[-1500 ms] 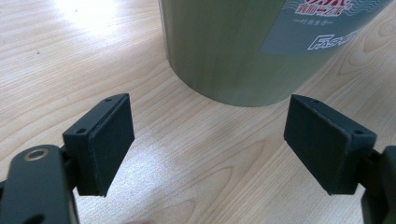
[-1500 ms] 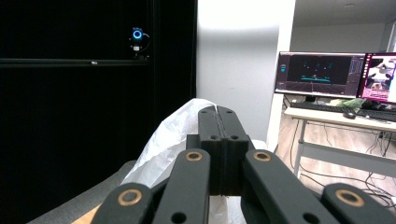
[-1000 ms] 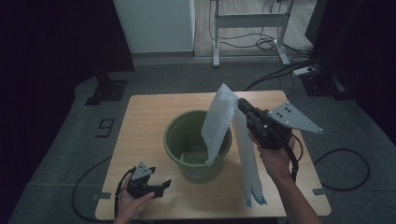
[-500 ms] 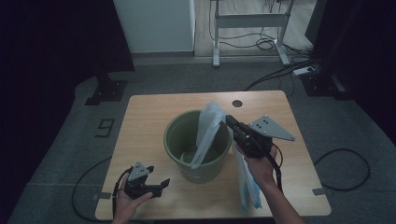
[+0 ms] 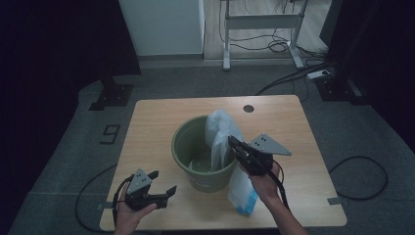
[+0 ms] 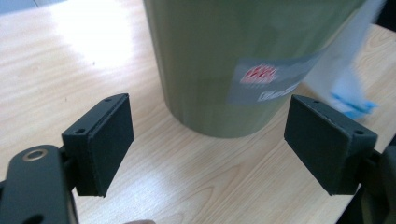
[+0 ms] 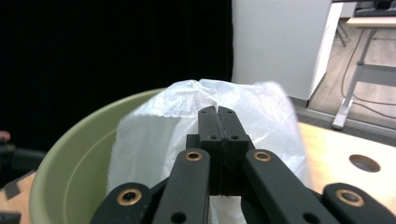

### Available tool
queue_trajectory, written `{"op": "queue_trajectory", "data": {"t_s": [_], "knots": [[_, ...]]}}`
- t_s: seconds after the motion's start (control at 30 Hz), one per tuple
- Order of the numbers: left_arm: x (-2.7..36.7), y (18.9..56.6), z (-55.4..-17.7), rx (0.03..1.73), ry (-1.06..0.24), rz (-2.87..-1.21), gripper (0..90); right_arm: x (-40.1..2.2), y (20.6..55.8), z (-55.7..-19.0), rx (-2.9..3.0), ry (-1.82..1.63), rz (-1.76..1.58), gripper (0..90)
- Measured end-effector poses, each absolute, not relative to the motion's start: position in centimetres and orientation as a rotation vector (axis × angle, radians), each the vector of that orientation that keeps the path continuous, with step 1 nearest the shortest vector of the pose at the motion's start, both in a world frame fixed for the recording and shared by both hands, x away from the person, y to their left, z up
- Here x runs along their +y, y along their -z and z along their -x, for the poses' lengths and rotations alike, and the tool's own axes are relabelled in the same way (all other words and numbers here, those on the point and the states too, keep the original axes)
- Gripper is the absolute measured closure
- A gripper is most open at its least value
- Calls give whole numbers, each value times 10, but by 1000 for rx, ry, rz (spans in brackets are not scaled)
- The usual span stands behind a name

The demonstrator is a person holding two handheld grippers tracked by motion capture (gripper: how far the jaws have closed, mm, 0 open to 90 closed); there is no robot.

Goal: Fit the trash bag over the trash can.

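A green bucket (image 5: pixel 195 147) stands at the middle of the wooden table (image 5: pixel 156 117). My right gripper (image 5: pixel 231 141) hovers over its right rim, shut on a thin white plastic bag (image 5: pixel 219 128). The bag bunches up above the rim, and its long tail (image 5: pixel 243 192), with blue print at the end, hangs outside the bucket down to the table. In the right gripper view the pressed-together jaws pinch the bag (image 7: pixel 154 135) above the bucket's rim (image 7: pixel 70 154). My left gripper (image 5: pixel 164 181) is held open near the table's front left. Its pads (image 6: pixel 109 140) face the bucket's labelled wall (image 6: pixel 219 51).
A round hole (image 5: pixel 248 108) sits in the tabletop at the back right. Behind the table are a white cabinet (image 5: pixel 164 24) and a metal desk frame (image 5: pixel 264 24). Cables (image 5: pixel 362 181) lie on the floor, where a taped 9 (image 5: pixel 111 132) marks the left.
My right gripper has come down and left with the bag, from high above the bucket to just over its rim. The bag now sags into the bucket. The left gripper has hardly shifted.
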State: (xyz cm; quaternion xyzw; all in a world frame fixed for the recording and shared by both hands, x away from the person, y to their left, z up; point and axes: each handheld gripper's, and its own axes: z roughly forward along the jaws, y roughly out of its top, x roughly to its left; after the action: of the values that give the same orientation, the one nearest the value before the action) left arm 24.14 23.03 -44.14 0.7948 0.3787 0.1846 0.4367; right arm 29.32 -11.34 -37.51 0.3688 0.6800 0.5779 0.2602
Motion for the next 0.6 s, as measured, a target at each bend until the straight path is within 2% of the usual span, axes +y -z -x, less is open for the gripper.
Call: {"op": "queue_trajectory", "data": {"t_s": [0.23,0.6], "knots": [[222,422,-233,926,-496,-1966,159,-109,388,-290,1893,-1586,-997,891],[202,405,-239,914,-485,-1944,177,-110,385,-288,1891,-1613,-994,890]]}}
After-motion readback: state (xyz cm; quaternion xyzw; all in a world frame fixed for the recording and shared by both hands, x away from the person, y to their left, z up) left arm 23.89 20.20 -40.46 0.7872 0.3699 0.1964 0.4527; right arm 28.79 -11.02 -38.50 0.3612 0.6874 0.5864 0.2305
